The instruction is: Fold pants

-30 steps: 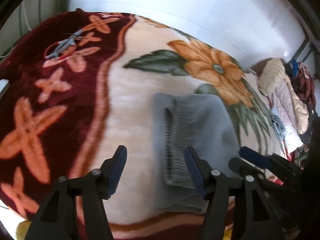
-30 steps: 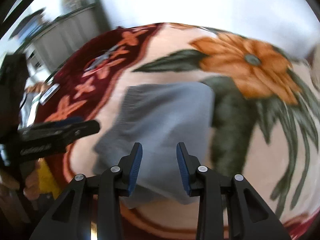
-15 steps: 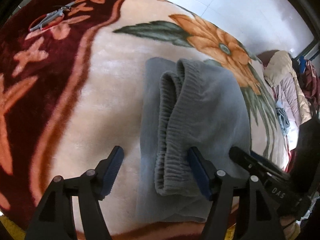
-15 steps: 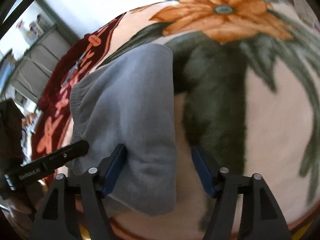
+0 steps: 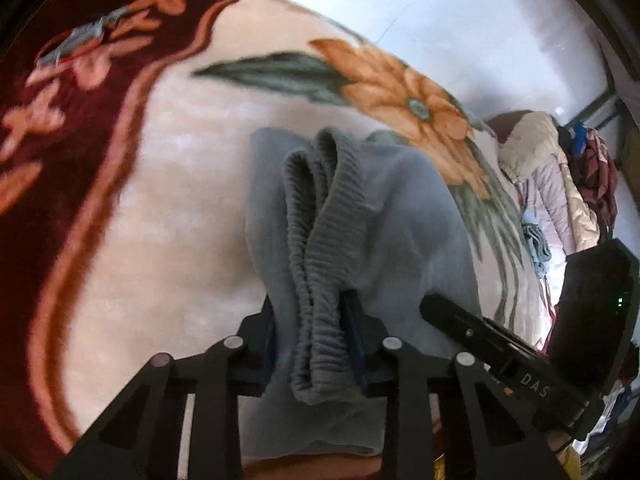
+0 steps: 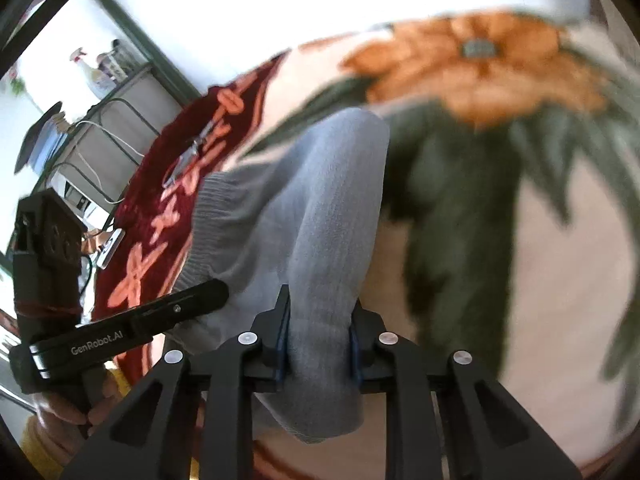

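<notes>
The grey pants (image 5: 400, 216) lie folded on a floral blanket (image 5: 180, 200), ribbed waistband (image 5: 320, 240) bunched on the left side. My left gripper (image 5: 314, 332) is shut on the waistband end at the near edge. In the right wrist view the pants (image 6: 312, 208) run away from me, and my right gripper (image 6: 320, 340) is shut on their near right edge. Each gripper shows in the other's view, the right one (image 5: 480, 332) beside the left, the left one (image 6: 132, 332) at lower left. The near edge is lifted a little.
Scissors (image 5: 76, 40) lie on the dark red border of the blanket at far left. A pile of clothes (image 5: 560, 176) sits at the right beyond the blanket. A metal shelf with bottles (image 6: 104, 92) stands at the far left.
Both grippers moved in onto the near edge of the pants and shut on it, having been open half a second ago. The near edge has gathered and risen slightly.
</notes>
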The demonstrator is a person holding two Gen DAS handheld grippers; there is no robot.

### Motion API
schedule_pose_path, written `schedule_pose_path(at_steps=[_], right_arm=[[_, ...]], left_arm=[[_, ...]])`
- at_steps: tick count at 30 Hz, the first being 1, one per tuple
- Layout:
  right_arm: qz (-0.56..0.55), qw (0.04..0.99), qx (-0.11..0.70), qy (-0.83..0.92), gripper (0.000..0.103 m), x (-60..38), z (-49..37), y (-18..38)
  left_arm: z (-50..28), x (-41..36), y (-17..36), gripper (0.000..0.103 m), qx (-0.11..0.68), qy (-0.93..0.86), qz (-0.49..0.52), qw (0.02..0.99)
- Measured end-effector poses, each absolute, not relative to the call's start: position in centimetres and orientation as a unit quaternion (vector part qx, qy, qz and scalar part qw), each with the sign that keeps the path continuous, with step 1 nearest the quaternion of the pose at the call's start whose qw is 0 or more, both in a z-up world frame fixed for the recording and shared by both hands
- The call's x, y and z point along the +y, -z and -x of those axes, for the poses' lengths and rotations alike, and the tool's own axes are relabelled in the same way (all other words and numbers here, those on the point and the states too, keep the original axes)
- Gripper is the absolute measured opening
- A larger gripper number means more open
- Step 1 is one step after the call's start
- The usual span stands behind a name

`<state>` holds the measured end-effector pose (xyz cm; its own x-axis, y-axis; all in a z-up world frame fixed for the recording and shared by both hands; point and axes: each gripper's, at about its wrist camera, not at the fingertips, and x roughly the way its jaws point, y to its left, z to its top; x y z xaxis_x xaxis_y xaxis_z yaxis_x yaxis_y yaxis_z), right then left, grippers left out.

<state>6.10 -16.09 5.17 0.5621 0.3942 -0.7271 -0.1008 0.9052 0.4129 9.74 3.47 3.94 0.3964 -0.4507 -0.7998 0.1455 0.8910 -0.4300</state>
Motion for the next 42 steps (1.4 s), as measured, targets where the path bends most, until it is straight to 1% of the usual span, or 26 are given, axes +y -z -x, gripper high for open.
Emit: schedule_pose_path(at_steps=[3, 7, 10, 14, 15, 17, 19, 21, 23, 28, 33, 35, 36, 38, 40, 42], right_arm=[[-0.117, 0.894, 0.413, -0.129, 0.023, -16.8, -5.9, -8.3], [-0.100, 0.903, 0.404, -0.109, 0.024, -19.4, -6.4, -9.8], [-0.103, 0.899, 0.413, -0.098, 0.024, -21.2, -7.0, -9.0], [-0.119, 0.885, 0.444, -0.080, 0.026, -23.0, -8.0, -5.9], [-0.120, 0.880, 0.454, -0.075, 0.028, -23.3, -8.1, -5.0], [-0.121, 0.876, 0.464, -0.061, 0.035, -23.7, -8.1, -3.3], [-0.142, 0.874, 0.460, -0.056, 0.038, -24.5, -7.9, -2.5], [-0.162, 0.870, 0.462, -0.060, 0.039, -25.2, -7.9, -2.4], [-0.158, 0.870, 0.462, -0.059, 0.039, -25.3, -7.6, -3.4], [-0.108, 0.897, 0.426, -0.048, 0.039, -24.9, -5.7, -7.1], [-0.107, 0.901, 0.415, -0.071, 0.038, -24.1, -6.1, -8.3], [-0.106, 0.899, 0.419, -0.070, 0.031, -23.8, -6.7, -7.9], [-0.107, 0.897, 0.422, -0.069, 0.030, -23.7, -7.0, -7.6], [-0.116, 0.895, 0.426, -0.067, 0.029, -23.6, -7.5, -7.2], [-0.122, 0.894, 0.427, -0.065, 0.028, -23.7, -7.8, -6.8], [-0.121, 0.893, 0.428, -0.061, 0.028, -23.5, -8.1, -6.5]], left_arm=[[-9.8, 1.9, -6.0, 0.028, 0.491, 0.198, 0.143, 0.837], [-10.7, -0.7, -7.7, 0.028, 0.467, 0.219, 0.154, 0.843], [-11.5, -2.8, -7.5, 0.028, 0.465, 0.229, 0.144, 0.843], [-12.8, -5.5, -5.2, 0.029, 0.479, 0.231, 0.128, 0.837], [-13.1, -5.9, -4.4, 0.029, 0.490, 0.228, 0.131, 0.831], [-13.7, -6.6, -2.3, 0.030, 0.520, 0.213, 0.131, 0.817], [-13.7, -6.7, -2.0, 0.033, 0.517, 0.214, 0.126, 0.820], [-13.8, -6.7, -2.2, 0.034, 0.519, 0.219, 0.117, 0.818], [-13.7, -6.6, -2.7, 0.034, 0.523, 0.221, 0.114, 0.815], [-12.1, -6.6, -6.2, 0.032, 0.504, 0.219, 0.065, 0.833], [-11.6, -8.4, -9.5, 0.032, 0.484, 0.232, 0.045, 0.843], [-11.6, -9.2, -10.5, 0.032, 0.472, 0.255, 0.051, 0.843], [-11.7, -9.5, -10.7, 0.032, 0.469, 0.261, 0.051, 0.842], [-12.4, -10.7, -10.6, 0.029, 0.460, 0.266, 0.041, 0.846], [-13.2, -11.3, -10.3, 0.023, 0.455, 0.270, 0.040, 0.848], [-14.5, -11.8, -9.5, 0.022, 0.454, 0.272, 0.042, 0.847]])
